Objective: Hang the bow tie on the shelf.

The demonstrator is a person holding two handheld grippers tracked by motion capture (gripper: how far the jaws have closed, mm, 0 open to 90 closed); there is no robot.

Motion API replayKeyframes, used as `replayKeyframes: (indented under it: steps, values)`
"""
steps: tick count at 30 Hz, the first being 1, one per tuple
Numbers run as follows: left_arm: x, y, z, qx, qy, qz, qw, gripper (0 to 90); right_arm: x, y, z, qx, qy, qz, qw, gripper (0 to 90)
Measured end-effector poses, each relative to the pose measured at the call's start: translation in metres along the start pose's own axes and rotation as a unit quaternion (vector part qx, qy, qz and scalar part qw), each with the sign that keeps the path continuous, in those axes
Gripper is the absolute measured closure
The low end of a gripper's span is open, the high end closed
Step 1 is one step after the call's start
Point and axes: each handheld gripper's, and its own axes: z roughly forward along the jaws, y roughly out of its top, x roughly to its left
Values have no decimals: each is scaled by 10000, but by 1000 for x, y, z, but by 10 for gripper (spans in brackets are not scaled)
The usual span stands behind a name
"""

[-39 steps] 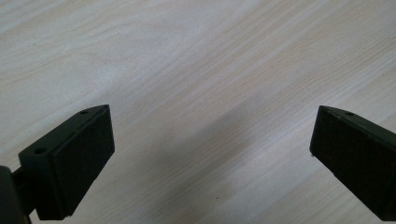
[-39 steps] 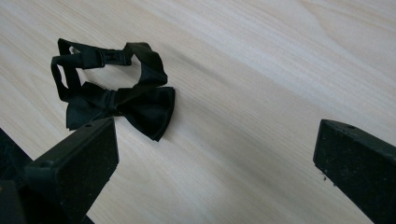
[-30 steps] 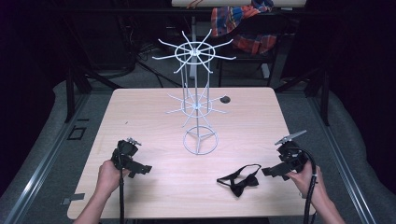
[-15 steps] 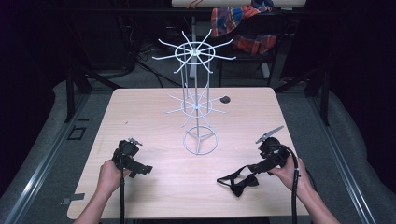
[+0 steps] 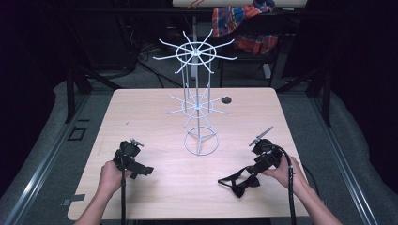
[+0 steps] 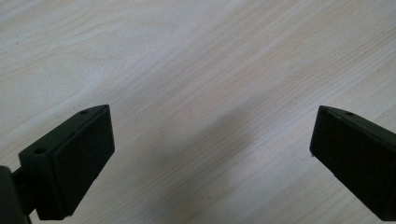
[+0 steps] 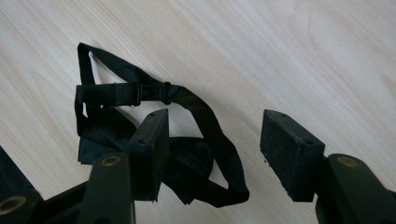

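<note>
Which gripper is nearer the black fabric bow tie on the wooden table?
Right. The right gripper sits over the black fabric bow tie, its jaws just closing. The left gripper hovers far across the table.

We hold both forearms in from six o'clock: the left gripper (image 5: 141,170) rests low at seven o'clock, jaws spread wide and empty; the right gripper (image 7: 212,151), at five o'clock, angles down with jaws half parted, having just been closing, pads not pressing
</note>
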Motion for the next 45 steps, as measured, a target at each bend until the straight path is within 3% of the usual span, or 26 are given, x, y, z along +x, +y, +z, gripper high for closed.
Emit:
replayKeyframes:
  steps: [6, 9, 13, 21, 33, 38, 45]
  values:
    - [0, 0, 0, 45, 1, 49, 10000, 1, 2, 0, 5, 186, -178, -51, 9997, 501]
    - [0, 0, 0, 42, 9, 50, 10000, 1, 4, 0, 5, 213, -277, -144, 9993, 631]
    - [0, 0, 0, 83, 7, 75, 9999, 1, 7, -1, 3, 54, -340, -207, 9992, 720]
    - [-1, -1, 0, 66, 5, 72, 10000, 1, 14, 0, 0, 65, -533, -425, 9977, 874]
    - [-2, 0, 1, 109, -15, 117, 9999, 1, 25, 1, -17, -550, -513, -542, 9957, 887]
    - [-1, 0, 1, 112, -20, 116, 9999, 1, 29, 3, -22, -557, -487, -596, 9955, 887]
    - [-1, 0, 1, 94, -6, 111, 9999, 1, 34, 5, -35, -877, -461, -628, 9931, 889]
